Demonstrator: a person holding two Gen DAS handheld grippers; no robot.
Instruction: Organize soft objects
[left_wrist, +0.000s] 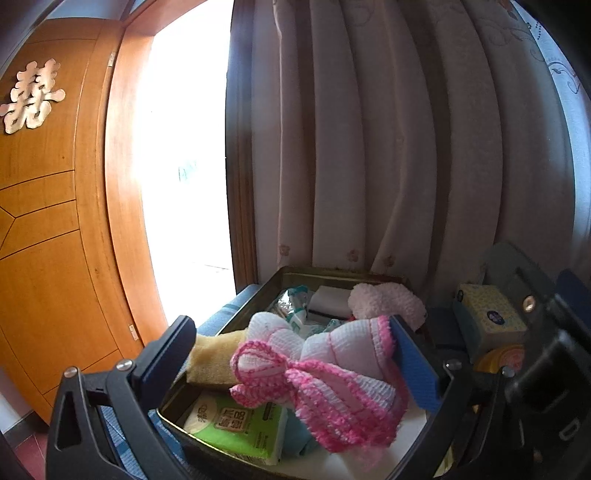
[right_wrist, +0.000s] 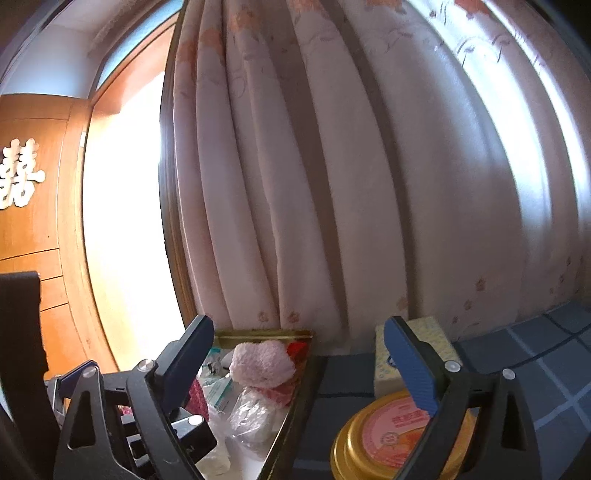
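Observation:
A gold metal tin (left_wrist: 325, 272) stands on a blue checked cloth and holds soft things. In the left wrist view my left gripper (left_wrist: 295, 354) is open just above the tin, its fingers either side of a pink-and-white knitted cloth (left_wrist: 332, 373) that lies on the pile. A yellow sponge (left_wrist: 212, 356) leans at the tin's left edge. A fluffy pink cloth (left_wrist: 386, 301) sits at the back; it also shows in the right wrist view (right_wrist: 260, 363). A green tissue pack (left_wrist: 236, 430) lies in the front. My right gripper (right_wrist: 306, 369) is open and empty over the tin's right edge (right_wrist: 291, 417).
A yellow patterned tissue box (right_wrist: 424, 332) and a round gold can with a pink lid (right_wrist: 391, 435) stand right of the tin. Pink curtains (right_wrist: 332, 184) hang close behind. A wooden door (left_wrist: 48, 221) and a bright doorway are at the left.

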